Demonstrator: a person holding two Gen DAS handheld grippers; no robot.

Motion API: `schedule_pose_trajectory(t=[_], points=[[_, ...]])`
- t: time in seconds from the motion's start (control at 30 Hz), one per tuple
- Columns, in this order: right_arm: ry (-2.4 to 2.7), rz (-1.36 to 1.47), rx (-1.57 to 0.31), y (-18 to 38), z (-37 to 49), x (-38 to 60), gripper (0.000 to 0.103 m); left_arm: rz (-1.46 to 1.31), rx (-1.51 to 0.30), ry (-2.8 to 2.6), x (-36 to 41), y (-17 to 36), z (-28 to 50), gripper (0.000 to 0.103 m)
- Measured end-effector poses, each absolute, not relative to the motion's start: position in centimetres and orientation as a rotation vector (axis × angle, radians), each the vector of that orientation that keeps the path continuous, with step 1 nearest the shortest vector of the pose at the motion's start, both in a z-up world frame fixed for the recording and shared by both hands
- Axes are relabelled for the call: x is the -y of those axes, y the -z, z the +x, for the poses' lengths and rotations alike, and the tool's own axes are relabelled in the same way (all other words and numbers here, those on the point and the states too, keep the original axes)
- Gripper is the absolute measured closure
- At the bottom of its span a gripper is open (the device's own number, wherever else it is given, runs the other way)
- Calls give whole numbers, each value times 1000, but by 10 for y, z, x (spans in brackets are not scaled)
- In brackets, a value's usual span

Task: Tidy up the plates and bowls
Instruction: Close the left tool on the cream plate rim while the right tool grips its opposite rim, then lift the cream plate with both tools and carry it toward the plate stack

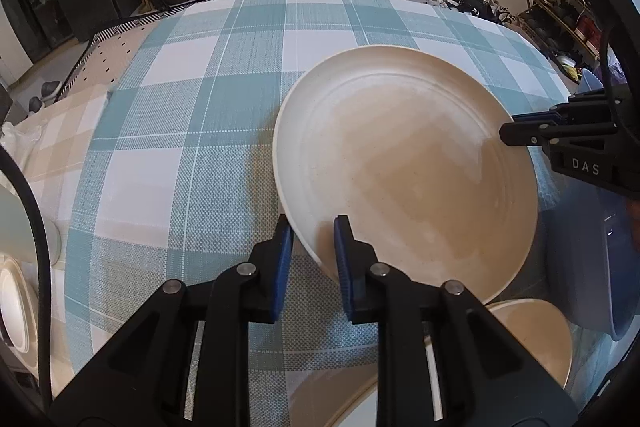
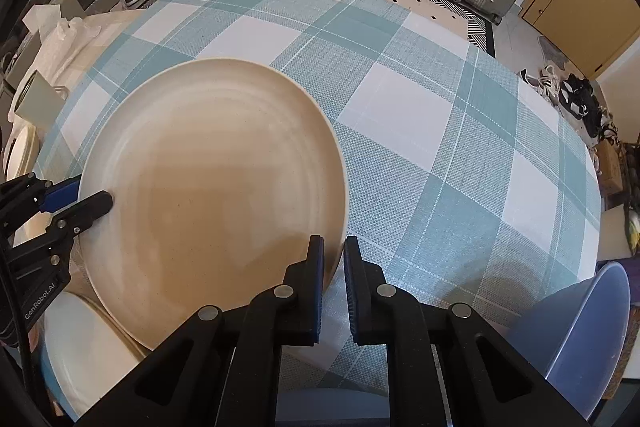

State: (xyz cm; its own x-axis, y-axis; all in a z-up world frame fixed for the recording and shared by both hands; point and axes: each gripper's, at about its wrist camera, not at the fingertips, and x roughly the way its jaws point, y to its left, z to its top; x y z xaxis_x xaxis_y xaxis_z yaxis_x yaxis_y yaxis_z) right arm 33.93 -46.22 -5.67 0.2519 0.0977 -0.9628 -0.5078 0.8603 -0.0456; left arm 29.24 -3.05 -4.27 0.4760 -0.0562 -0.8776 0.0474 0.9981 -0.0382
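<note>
plate [image 1: 404,163] held centre-right of left view, lifted above checked tablecloth [image 1: 180,131] | left gripper [image 1: 310,259] clamped on near rim; right gripper [image 2: 334,275] clamped on opposite rim | rim kept level; lowered onto stacked plates [image 2: 84,339] at lower left of right view

2 tongs [image 1: 310,259], 3 cream plates [image 1: 404,167], 1 blue bowl [image 2: 588,339].

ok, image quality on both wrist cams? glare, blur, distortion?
Left wrist: sharp, strong fisheye bending of the checked tablecloth, dark vignette corners, soft sheen across the cream plate, no blown highlights. Right wrist: same barrel curve and vignette, the plate mirrors a dim boxy reflection, the right hand-held gripper casts a soft shadow; no motion blur.
</note>
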Motion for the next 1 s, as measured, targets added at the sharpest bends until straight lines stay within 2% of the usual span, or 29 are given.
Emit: schedule_pose_trajectory(t=[1.0], points=[[-425, -354, -1105, -1, 311, 457, 93, 0, -956, 34, 25, -15, 263, 85]])
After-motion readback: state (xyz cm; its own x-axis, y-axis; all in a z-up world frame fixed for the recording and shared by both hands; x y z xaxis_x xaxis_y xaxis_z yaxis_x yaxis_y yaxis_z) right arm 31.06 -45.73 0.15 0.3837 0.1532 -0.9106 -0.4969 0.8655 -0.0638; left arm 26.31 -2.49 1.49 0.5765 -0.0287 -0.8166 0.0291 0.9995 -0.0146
